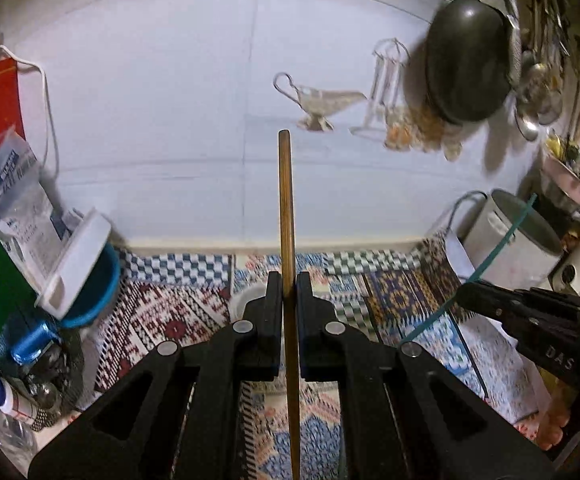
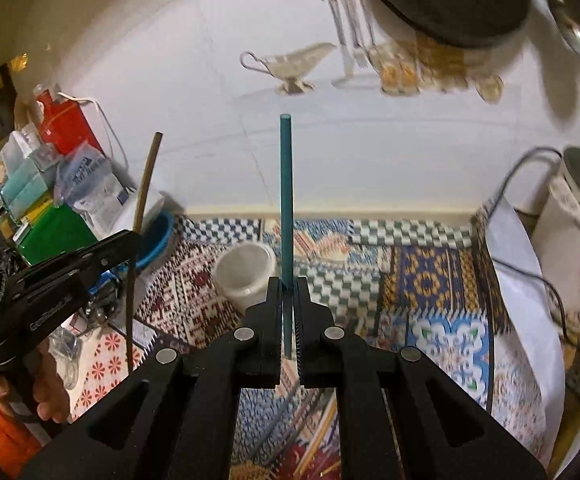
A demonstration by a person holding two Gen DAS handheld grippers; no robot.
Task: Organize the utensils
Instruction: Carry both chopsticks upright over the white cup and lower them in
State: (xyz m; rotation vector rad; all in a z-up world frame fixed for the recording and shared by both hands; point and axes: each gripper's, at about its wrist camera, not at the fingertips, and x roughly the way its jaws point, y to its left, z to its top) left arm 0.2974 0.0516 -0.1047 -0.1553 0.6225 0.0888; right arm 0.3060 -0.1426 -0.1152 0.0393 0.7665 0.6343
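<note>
My left gripper (image 1: 289,280) is shut on a brown wooden chopstick (image 1: 286,200) that points up and forward above the patterned cloth. My right gripper (image 2: 288,284) is shut on a teal chopstick (image 2: 286,184), also pointing up. The left gripper (image 2: 132,240) with its brown chopstick (image 2: 148,176) shows at the left of the right wrist view. The right gripper (image 1: 465,292) with the teal chopstick (image 1: 489,260) shows at the right of the left wrist view. A white plastic cup (image 2: 246,272) stands on the cloth just ahead, between the grippers. More chopsticks (image 2: 321,432) lie on the cloth below the right gripper.
A patterned cloth (image 2: 429,280) covers the table against a white wall. Boxes, bags and a blue bowl (image 2: 158,236) crowd the left side. A white kettle (image 2: 573,232) and its cord stand at the right. A dark pan (image 1: 465,56) and utensils hang on the wall.
</note>
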